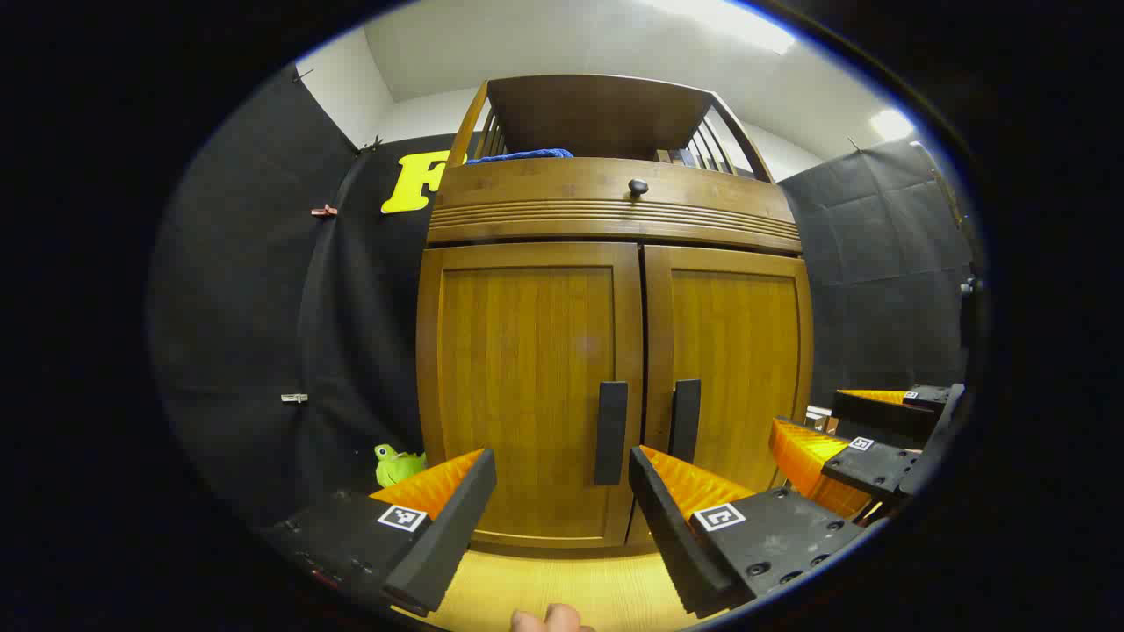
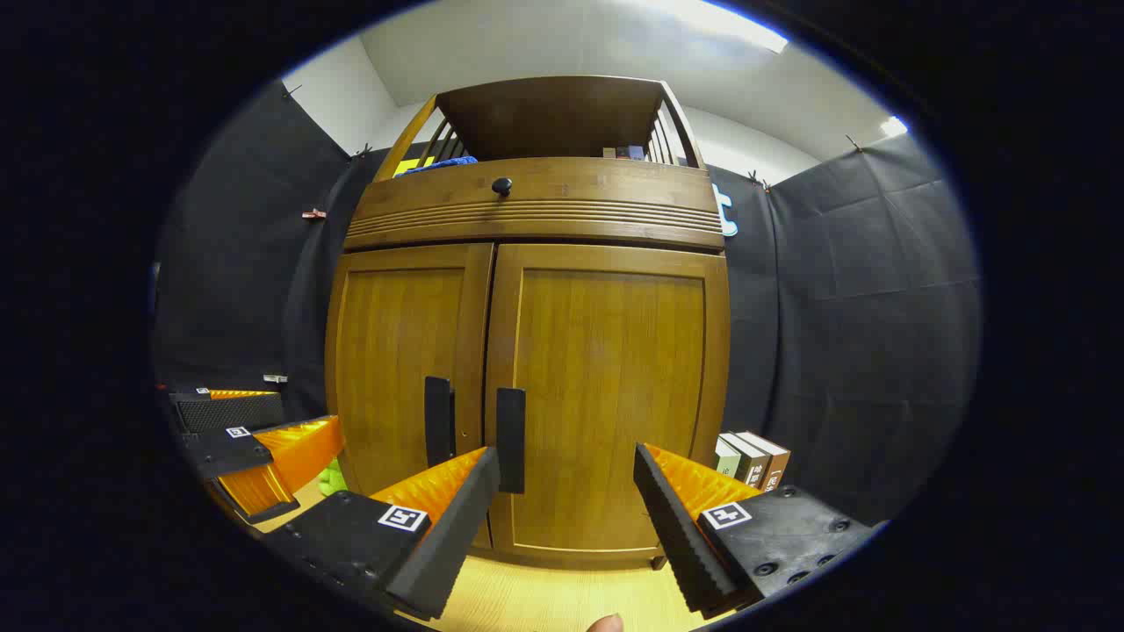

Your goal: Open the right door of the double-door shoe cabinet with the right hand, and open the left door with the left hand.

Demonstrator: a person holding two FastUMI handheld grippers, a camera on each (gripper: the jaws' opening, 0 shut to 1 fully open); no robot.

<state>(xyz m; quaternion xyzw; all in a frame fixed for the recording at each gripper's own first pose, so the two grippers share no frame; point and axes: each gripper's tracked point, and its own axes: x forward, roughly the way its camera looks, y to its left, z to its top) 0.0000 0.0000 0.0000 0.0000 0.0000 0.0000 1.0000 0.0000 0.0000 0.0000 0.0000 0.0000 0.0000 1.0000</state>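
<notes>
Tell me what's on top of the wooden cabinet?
On the cabinet's railed top shelf lies a blue cloth on one side and some small dark things on the other. The front rim hides the rest. Both doors are shut, hiding the inside.

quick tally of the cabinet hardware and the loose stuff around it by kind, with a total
Cabinet doors: 2, left door and right door, both closed
Bar handles: 2, left handle and right handle
Round knob: 1
Books on the floor: 3
Green toy: 1
Blue cloth on the top shelf: 1
Grippers: 2, left gripper and right gripper, both open
Total: 12
</notes>
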